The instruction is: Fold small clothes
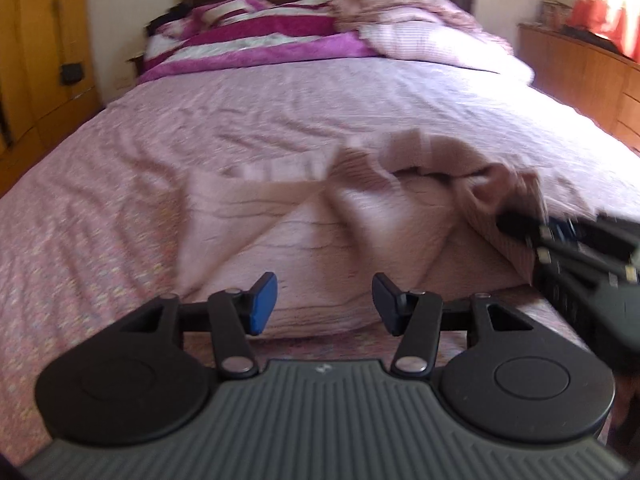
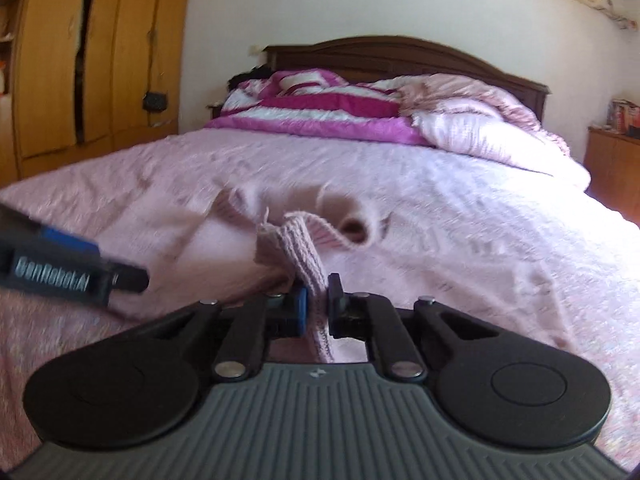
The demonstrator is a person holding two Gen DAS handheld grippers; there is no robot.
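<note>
— On pink bedspread [image 1: 120,184], near the foot: small pink knit garment [image 1: 304,216], crumpled. Right gripper [image 2: 317,306] clamped on its ribbed edge [image 2: 304,256]. Left gripper [image 1: 324,302] half-wide, holding nothing, poised just short of the near hem.

— Risks?

— Could bunch or drag sideways if lifted by one corner only. Might slip from the pinch, being stretchy. Left could snatch bedspread along with cloth if closed too low.

bed [image 1: 280,112] | pink garment [image 1: 320,220] near foot | blankets [image 1: 260,40] at headboard
</note>
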